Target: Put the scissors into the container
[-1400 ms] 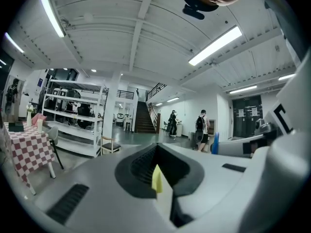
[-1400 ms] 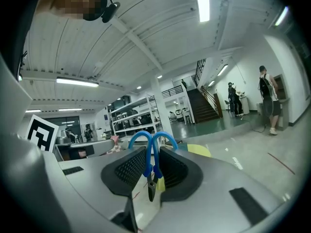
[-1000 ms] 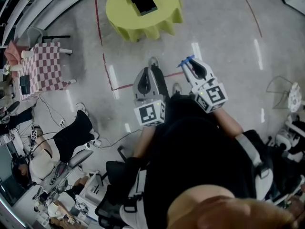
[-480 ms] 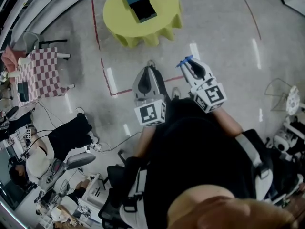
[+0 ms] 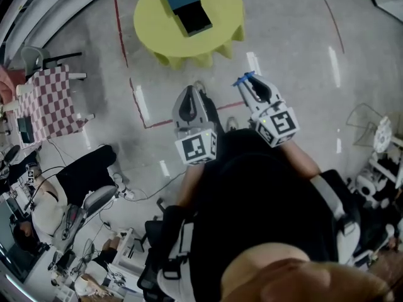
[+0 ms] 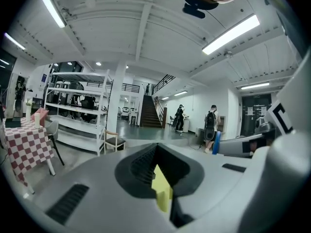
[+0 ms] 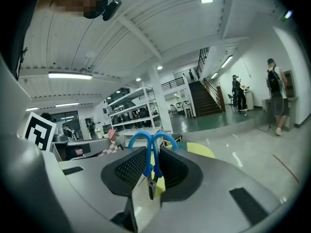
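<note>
The yellow round tabletop [image 5: 217, 14] is sitting at the top of the head view, its far edge cut off, and is carrying the blue-and-dark container [image 5: 187, 8]. The person [image 5: 252, 206] is hiding much of the floor [image 5: 302, 55]. The left claw [image 6: 156, 152] is pressing its jaws together on nothing. The right claw [image 7: 153, 154] is clamping the scissors [image 7: 147, 155] well apart from the container, blue loops poking out, blades mostly hidden.

Grey flr [image 5: 283, 55], checked tbl [image 5: 47, 102], strip lights [image 6: 233, 33].
</note>
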`<action>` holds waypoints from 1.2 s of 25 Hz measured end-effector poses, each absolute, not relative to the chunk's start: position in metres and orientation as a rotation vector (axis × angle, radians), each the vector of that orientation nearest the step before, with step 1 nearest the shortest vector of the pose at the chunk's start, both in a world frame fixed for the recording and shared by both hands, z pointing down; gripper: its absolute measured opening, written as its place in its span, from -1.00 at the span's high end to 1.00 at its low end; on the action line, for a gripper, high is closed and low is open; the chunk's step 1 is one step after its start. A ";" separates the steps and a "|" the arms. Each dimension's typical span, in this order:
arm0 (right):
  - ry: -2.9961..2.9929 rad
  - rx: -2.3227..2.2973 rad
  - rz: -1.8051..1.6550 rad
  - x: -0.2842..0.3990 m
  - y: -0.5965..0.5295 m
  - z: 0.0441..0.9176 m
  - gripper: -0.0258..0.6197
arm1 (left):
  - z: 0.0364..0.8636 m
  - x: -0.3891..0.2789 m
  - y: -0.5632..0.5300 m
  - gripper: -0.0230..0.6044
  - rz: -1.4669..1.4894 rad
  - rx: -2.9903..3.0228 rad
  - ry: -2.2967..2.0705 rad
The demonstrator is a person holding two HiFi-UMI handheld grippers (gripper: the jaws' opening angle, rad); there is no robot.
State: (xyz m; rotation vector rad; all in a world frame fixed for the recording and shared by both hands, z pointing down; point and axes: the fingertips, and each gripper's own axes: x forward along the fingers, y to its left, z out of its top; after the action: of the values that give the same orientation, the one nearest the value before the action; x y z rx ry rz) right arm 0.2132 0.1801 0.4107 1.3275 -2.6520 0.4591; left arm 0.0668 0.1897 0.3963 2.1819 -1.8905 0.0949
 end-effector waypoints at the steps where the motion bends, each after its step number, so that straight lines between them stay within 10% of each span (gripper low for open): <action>1: -2.647 1.327 0.458 0.209 0.171 0.412 0.66 | 0.398 0.063 0.180 0.93 0.097 2.182 -1.884; 30: -2.468 1.396 0.509 0.086 -0.011 0.437 0.66 | 0.407 -0.054 -0.007 0.93 0.098 2.269 -1.740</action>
State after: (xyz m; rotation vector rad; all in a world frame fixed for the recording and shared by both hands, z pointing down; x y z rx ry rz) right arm 0.0864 -0.0113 0.4372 1.3963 -2.4677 0.5094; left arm -0.0543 -0.0070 0.4068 2.2686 -1.7402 0.0982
